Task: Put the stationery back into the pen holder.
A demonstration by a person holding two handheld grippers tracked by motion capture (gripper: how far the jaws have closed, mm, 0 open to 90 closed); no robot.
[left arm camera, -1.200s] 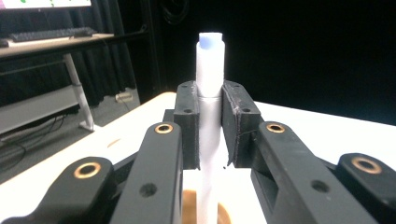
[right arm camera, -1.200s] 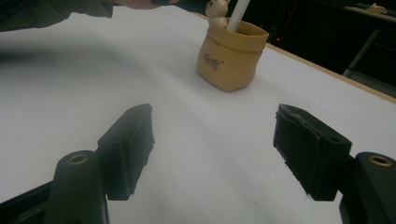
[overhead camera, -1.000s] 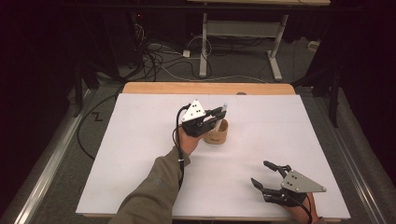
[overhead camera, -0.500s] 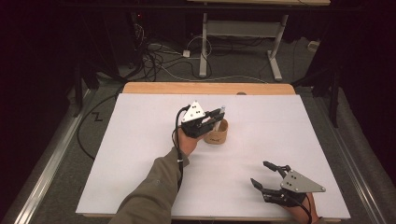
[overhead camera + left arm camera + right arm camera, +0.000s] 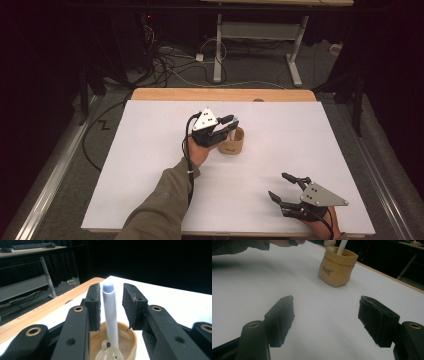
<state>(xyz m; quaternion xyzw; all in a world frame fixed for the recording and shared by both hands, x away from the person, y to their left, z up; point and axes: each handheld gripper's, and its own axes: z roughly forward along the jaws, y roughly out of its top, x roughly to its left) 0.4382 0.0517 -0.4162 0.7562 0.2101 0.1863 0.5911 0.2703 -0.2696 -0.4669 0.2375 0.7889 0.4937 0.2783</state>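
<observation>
Behind the white table (image 5: pixel 150 190), tangled cables (image 5: pixel 170 62) and a desk frame (image 5: pixel 255 37) occupy the floor.

The surface (image 5: pixel 150 165) carries one cup (image 5: pixel 231 144), placed near its centre and slightly toward the far edge. A tube (image 5: pixel 110 312) stands upright in the cup, with a small rounded piece (image 5: pixel 108 353) in the cup at its base. My left tongs (image 5: pixel 231 123) are positioned over the cup, one jaw on each side of the tube's upper end. My right tongs (image 5: pixel 284 187) sit near the front right corner of the surface, well apart from the cup, which lies ahead of them. Beyond the far edge, cables (image 5: pixel 170 62) lie on the floor beside a desk frame (image 5: pixel 255 47).
</observation>
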